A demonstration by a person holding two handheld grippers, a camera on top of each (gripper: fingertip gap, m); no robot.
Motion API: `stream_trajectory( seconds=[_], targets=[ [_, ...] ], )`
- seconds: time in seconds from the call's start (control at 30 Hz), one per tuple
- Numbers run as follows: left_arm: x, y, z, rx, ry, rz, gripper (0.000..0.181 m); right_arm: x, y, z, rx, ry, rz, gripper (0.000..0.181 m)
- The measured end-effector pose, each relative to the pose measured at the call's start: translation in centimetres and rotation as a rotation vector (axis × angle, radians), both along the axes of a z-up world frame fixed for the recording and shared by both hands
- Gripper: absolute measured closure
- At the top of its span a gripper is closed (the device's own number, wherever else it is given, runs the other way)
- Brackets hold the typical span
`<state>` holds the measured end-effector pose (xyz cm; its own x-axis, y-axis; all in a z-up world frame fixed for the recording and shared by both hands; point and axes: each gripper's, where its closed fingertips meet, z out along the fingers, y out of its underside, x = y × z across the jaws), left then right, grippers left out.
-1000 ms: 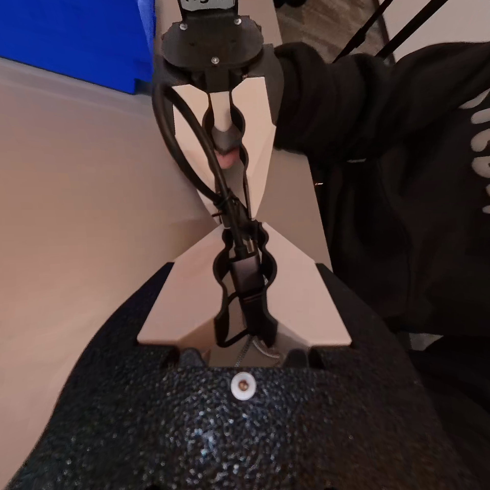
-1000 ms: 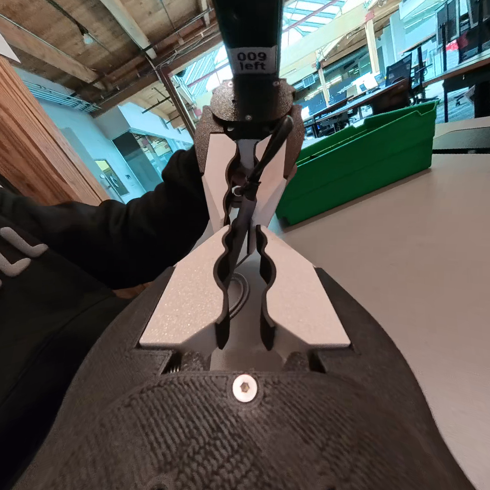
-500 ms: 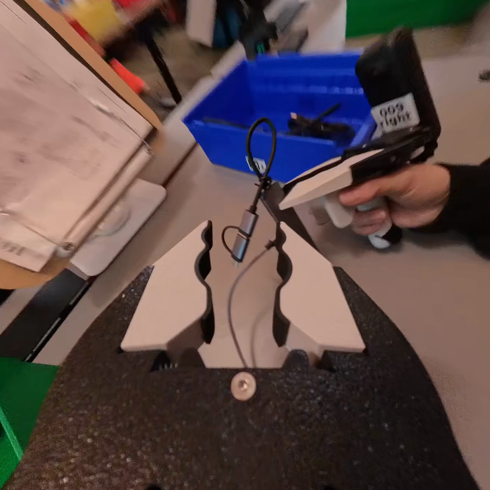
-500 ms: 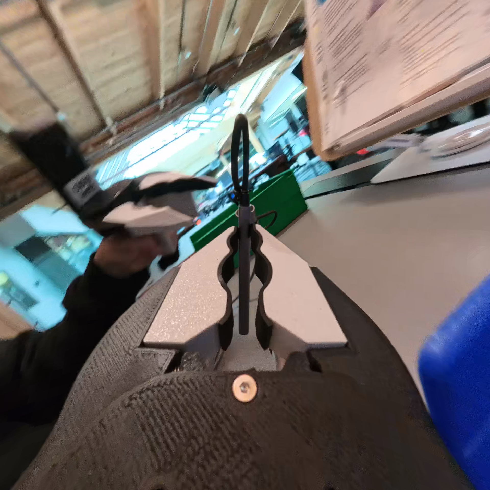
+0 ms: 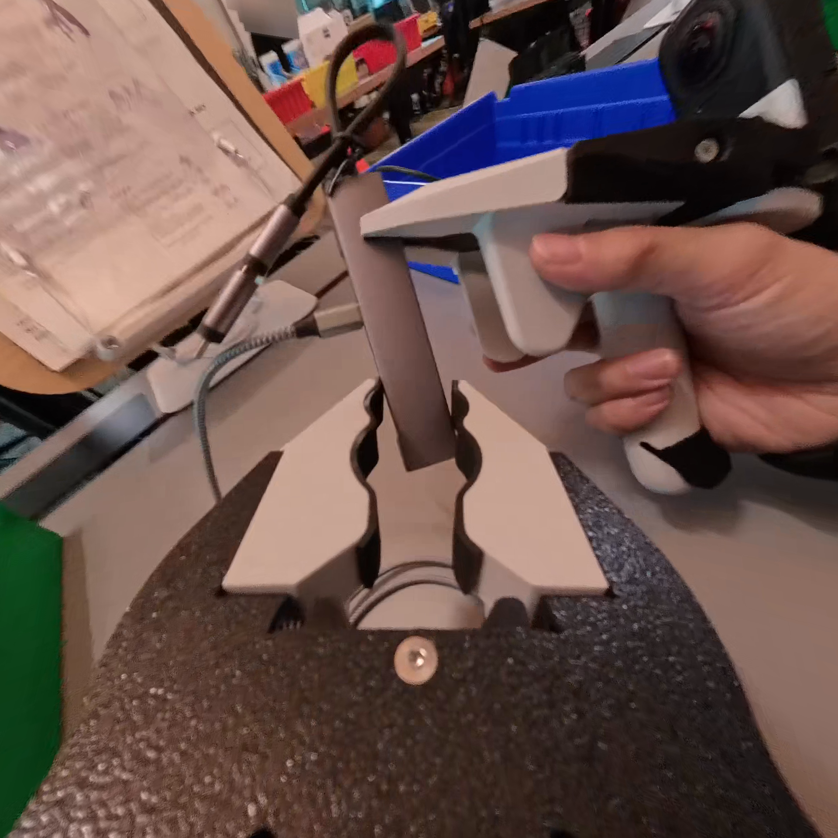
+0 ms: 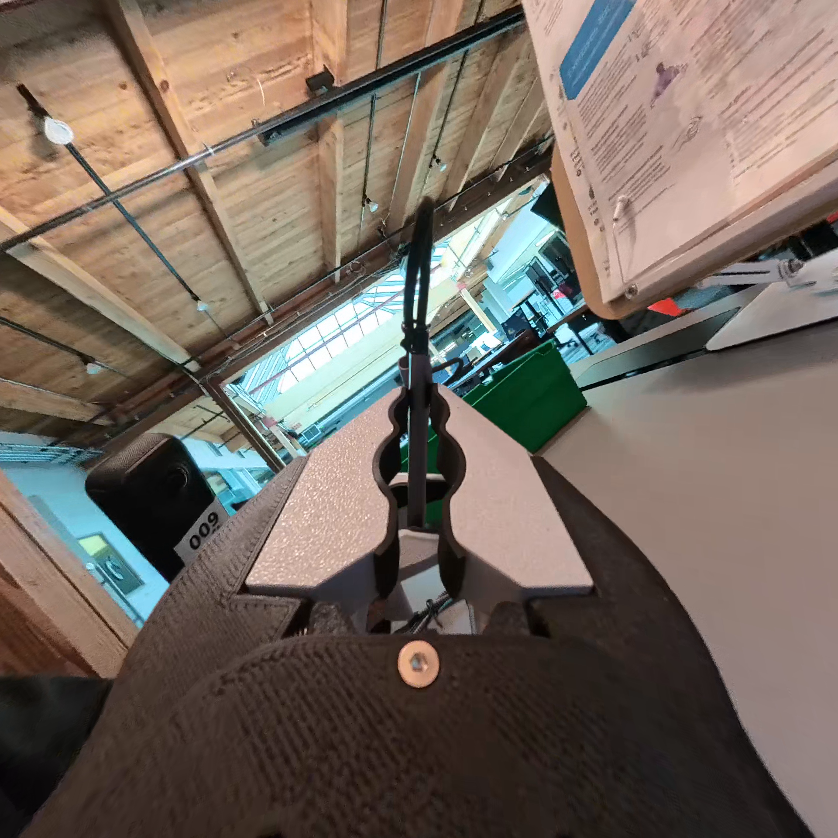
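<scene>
A flat dark grey hub stands tilted above the table. My right gripper, held by a hand, is shut on its upper part; in the right wrist view the hub's thin edge sits between the pads. My left gripper has its tips against both sides of the hub's lower end. A short black cable loop rises from the hub's top, and two grey connectors hang from it to the left. A braided grey cable is plugged into the hub's left side and trails down under my left gripper.
A blue bin stands behind the right gripper on the grey table. A green bin is at the table's far side and shows at the left edge. A printed sheet on a board leans over a white stand base. The tips of one gripper are about 6 cm away from the tips of the other.
One second ago my left gripper held the cable's connector facing the right gripper. It let go as the right gripper shut on the hub. Now it has narrowed around the hub's lower end.
</scene>
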<state>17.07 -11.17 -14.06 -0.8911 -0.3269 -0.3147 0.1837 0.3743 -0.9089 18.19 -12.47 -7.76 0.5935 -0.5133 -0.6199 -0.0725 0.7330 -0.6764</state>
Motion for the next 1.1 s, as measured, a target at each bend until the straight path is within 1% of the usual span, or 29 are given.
stream_trajectory(
  seconds=[0.07,0.13,0.17,0.23,0.3,0.33,0.37,0.43,0.5,0.57,0.63,0.7,0.77,0.83,1.03,1.1],
  targets=[
    [0.4,0.6,0.3,0.012,-0.05,0.007,0.157,-0.4,0.5,0.3,-0.061,-0.035,0.008,0.174],
    [0.1,1.2,0.9,0.008,-0.03,-0.063,0.159,-1.1,0.9,1.0,-0.142,-0.108,0.014,0.173],
    [-0.2,1.6,1.1,0.014,0.003,-0.123,0.159,-1.5,1.3,1.3,-0.187,-0.148,0.015,0.169],
    [-1.0,2.8,1.9,0.007,0.109,-0.261,0.16,-2.3,2.3,1.5,-0.297,-0.215,0.029,0.152],
    [-2.6,4.3,2.3,-0.005,0.242,-0.441,0.16,-2.9,3.6,1.1,-0.414,-0.256,0.062,0.132],
    [-3.4,5.3,2.3,0.007,0.308,-0.528,0.16,-3.3,4.3,0.9,-0.468,-0.279,0.083,0.126],
    [-4.0,6.2,2.1,0.023,0.339,-0.598,0.16,-3.7,5.1,0.6,-0.51,-0.301,0.114,0.122],
    [-4.6,7.6,1.6,0.062,0.344,-0.683,0.16,-4.5,6.4,-0.1,-0.559,-0.324,0.195,0.123],
    [-5.2,8.6,0.8,0.123,0.338,-0.745,0.16,-5.5,7.8,-0.7,-0.591,-0.344,0.291,0.131],
    [-5.4,9.2,0.1,0.174,0.331,-0.774,0.16,-6.1,8.9,-1.7,-0.641,-0.346,0.359,0.138],
    [-5.7,9.7,-0.2,0.202,0.333,-0.798,0.16,-6.8,9.9,-2.7,-0.71,-0.354,0.421,0.152],
    [-5.9,10.1,-0.8,0.245,0.34,-0.814,0.16,-7.0,10.4,-3.3,-0.765,-0.367,0.429,0.159],
    [-6.0,10.4,-1.4,0.288,0.344,-0.811,0.16,-7.0,10.6,-3.7,-0.797,-0.367,0.429,0.158],
    [-6.0,10.5,-1.5,0.298,0.34,-0.808,0.16,-7.0,10.7,-3.8,-0.809,-0.372,0.418,0.159],
    [-5.8,10.5,-1.2,0.288,0.329,-0.798,0.16,-6.9,10.8,-3.4,-0.832,-0.394,0.39,0.159],
    [-5.2,10.1,-0.5,0.23,0.292,-0.773,0.16,-6.4,10.6,-2.8,-0.814,-0.381,0.352,0.159]
  ],
)
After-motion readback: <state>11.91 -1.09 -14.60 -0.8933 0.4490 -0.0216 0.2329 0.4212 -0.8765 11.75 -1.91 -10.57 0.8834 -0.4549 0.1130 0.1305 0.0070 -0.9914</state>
